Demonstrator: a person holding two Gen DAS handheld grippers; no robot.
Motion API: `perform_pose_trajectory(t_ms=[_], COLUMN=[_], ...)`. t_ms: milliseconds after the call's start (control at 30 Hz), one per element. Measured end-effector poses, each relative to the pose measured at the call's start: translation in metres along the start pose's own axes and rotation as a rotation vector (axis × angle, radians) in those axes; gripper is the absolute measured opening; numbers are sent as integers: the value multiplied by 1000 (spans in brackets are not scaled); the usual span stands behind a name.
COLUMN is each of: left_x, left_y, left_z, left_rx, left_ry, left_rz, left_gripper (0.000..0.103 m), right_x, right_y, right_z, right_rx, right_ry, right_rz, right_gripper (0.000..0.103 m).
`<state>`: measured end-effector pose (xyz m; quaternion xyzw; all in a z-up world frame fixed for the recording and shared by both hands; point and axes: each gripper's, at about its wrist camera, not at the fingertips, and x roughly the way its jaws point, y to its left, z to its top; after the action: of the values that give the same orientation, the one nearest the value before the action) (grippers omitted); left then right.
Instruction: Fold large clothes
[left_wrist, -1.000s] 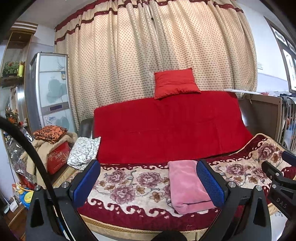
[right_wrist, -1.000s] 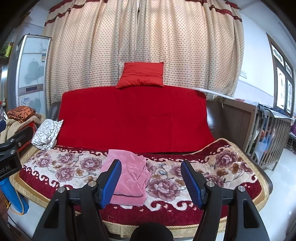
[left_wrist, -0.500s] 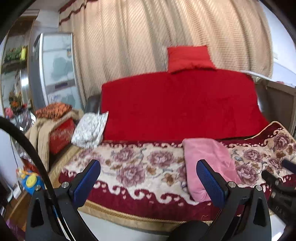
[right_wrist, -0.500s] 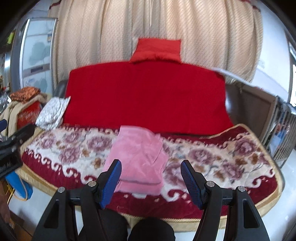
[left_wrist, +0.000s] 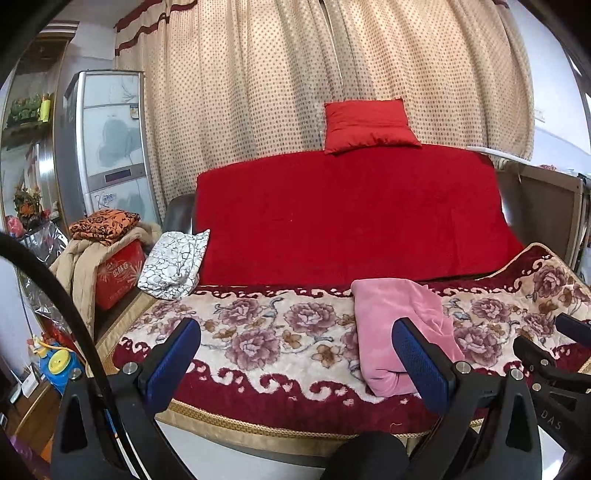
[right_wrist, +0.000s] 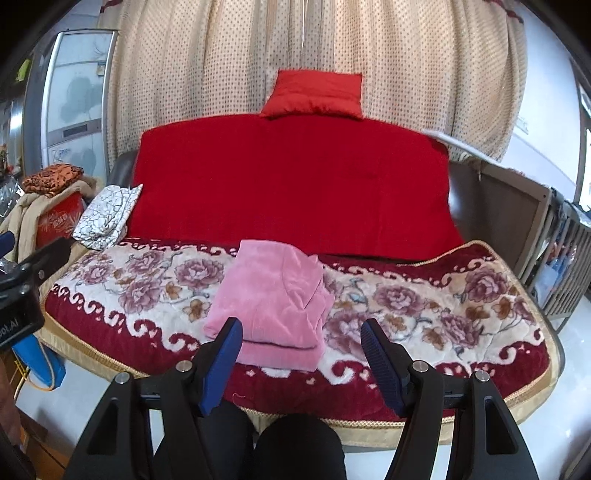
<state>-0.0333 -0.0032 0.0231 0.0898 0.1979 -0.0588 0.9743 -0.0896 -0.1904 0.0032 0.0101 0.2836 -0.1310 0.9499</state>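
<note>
A pink garment lies folded in a compact stack on the floral blanket covering the sofa seat; it also shows in the left wrist view. My left gripper is open and empty, held in front of the sofa edge, left of the garment. My right gripper is open and empty, just in front of the garment's near edge, not touching it. The right gripper's body shows at the right edge of the left wrist view.
A red throw covers the sofa back, with a red cushion on top. A white patterned cloth lies at the sofa's left end. A pile of clothes and a fridge stand left. A wooden crib stands right.
Both grippers have shifted and tilted in front of the sofa; the right one now looks down on the pink garment from closer. The garment has not moved. Both stay open.
</note>
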Motion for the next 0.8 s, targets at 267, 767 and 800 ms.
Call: perform_pose_trajectory(t_ms=[267,767,800], left_x=[18,7,8], left_y=[-9,-32,-32], left_z=[-5,2,2], left_rx=[4,43,40], left_ry=[43,22,22], left_rz=[-2,-33,-32], left_gripper=[103,103,103], right_x=[11,10,10], right_y=[-7,-26,-26], right_z=[-2,-3,-3], right_rx=[24,68,69], right_ry=[10,-1,-1], right_rz=[4,9,8], right_gripper=[70,71,71])
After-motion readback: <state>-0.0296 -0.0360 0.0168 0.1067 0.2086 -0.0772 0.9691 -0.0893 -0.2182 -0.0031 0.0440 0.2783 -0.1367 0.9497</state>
